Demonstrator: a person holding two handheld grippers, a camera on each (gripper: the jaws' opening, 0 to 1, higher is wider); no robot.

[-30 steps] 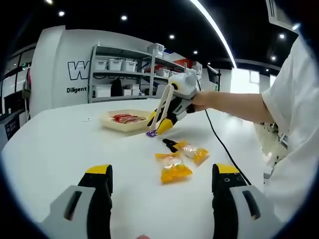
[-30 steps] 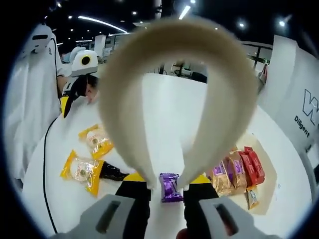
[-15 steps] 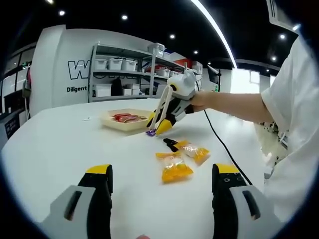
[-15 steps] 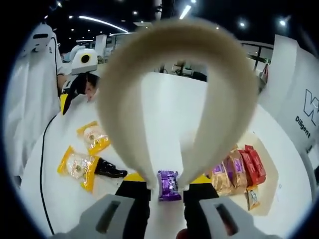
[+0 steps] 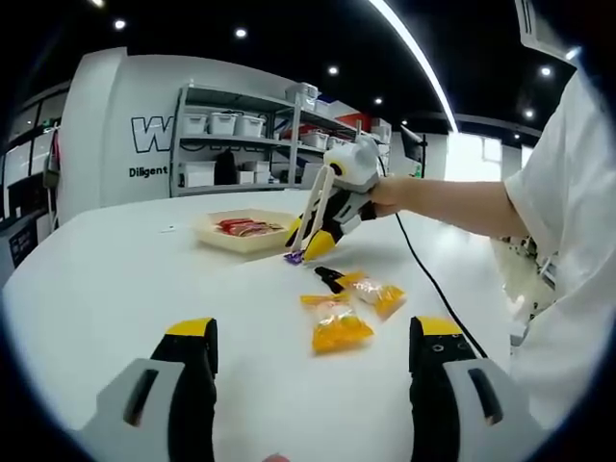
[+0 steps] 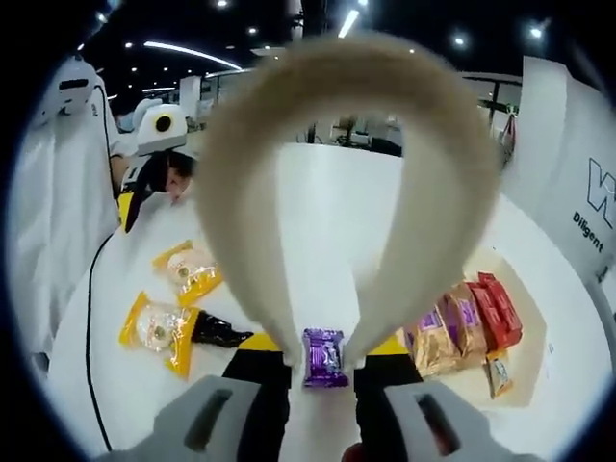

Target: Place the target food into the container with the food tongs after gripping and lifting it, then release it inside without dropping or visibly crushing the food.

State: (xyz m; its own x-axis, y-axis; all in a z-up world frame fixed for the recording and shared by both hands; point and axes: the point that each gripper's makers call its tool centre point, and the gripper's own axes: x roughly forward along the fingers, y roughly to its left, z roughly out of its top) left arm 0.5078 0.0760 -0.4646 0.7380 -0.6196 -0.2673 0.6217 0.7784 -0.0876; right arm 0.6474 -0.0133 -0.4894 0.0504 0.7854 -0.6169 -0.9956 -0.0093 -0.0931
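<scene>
My right gripper (image 6: 322, 345) is shut on cream food tongs (image 6: 346, 87), whose arch rises in front of the right gripper view. The tong tips pinch a purple wrapped candy (image 6: 324, 357), low over the white table. In the left gripper view the same right gripper (image 5: 332, 217), tongs (image 5: 313, 207) and purple candy (image 5: 294, 257) sit just right of the beige tray (image 5: 231, 243). The tray (image 6: 534, 332) holds several red and brown snack packs (image 6: 462, 332). My left gripper (image 5: 313, 332) is open near the table's front, holding nothing.
Two yellow snack packets (image 5: 339, 332) (image 5: 377, 294) and a black packet (image 5: 329, 279) lie on the table (image 5: 115, 279) between the grippers. A person's arm (image 5: 452, 202) and white sleeve come in from the right. A cable (image 5: 433, 284) trails over the table. Shelving (image 5: 241, 144) stands behind.
The right gripper with tongs and candy has shifted only slightly beside the tray. The left gripper has stayed still.
</scene>
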